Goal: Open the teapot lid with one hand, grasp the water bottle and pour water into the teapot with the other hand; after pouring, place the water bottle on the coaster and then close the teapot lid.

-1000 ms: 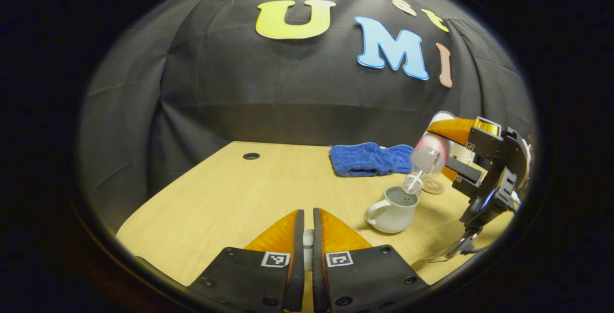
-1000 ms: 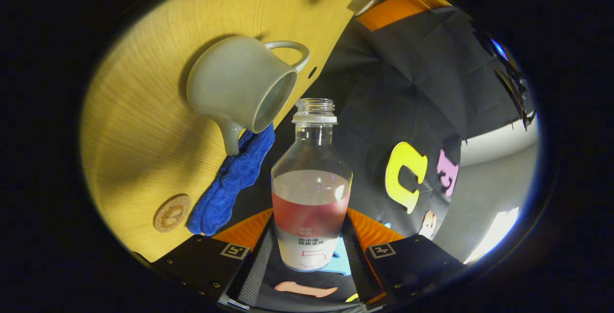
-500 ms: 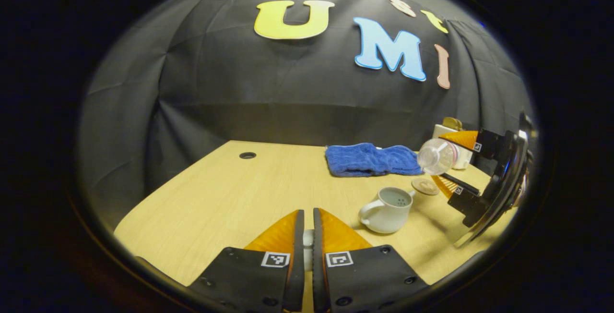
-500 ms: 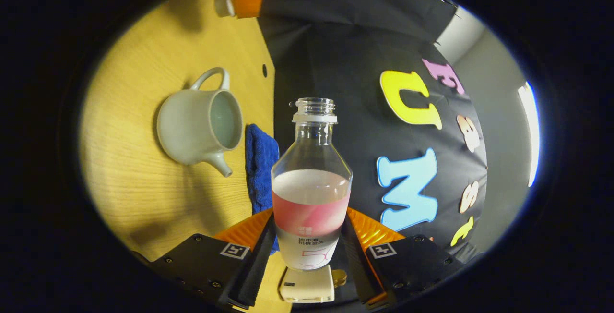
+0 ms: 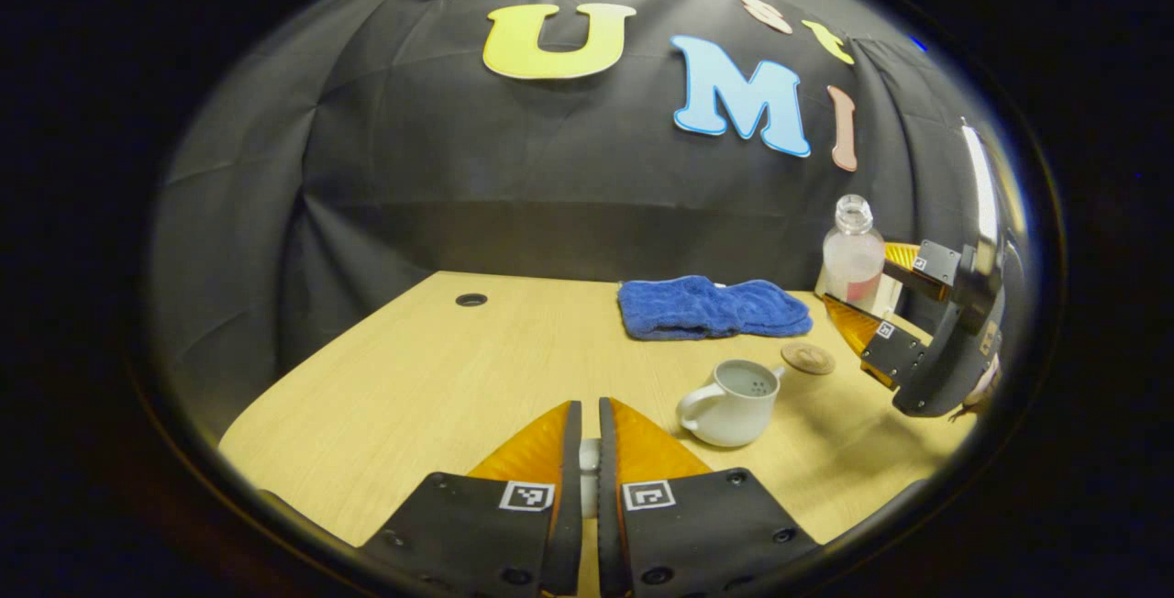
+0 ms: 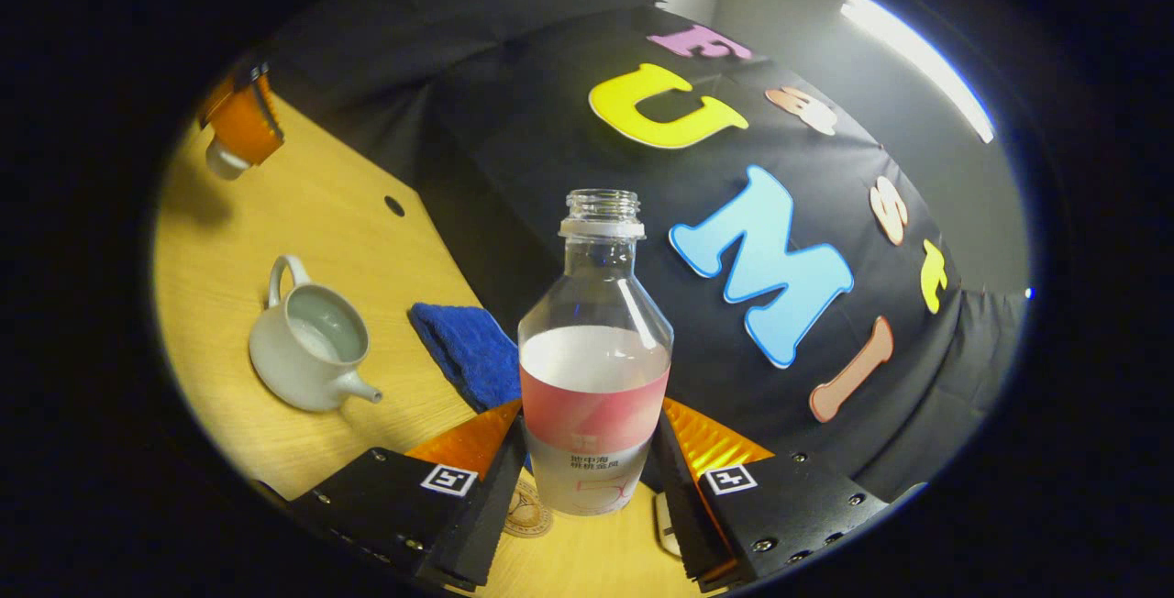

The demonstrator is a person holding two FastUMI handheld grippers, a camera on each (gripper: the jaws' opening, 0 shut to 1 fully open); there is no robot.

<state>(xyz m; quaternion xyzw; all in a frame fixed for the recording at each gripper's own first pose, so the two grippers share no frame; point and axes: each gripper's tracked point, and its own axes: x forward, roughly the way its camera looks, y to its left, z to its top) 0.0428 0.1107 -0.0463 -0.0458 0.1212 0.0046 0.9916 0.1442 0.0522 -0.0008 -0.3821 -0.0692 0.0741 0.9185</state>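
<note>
Teapot (image 5: 731, 403), one, lidless on the counter (image 5: 440, 378) beside one coaster (image 5: 808, 359) and one blue towel (image 5: 712, 307); left tool (image 5: 590, 451) pinches its lid. Right gripper view: right tool (image 6: 587, 479) clamps one upright water bottle (image 6: 594, 359).

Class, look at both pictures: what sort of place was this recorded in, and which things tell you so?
Probably a staged recording booth, not a real kitchen. A black cloth wall backs a bare wooden table with a cable hole. A few props are laid out: teapot, blue towel, coaster.
</note>
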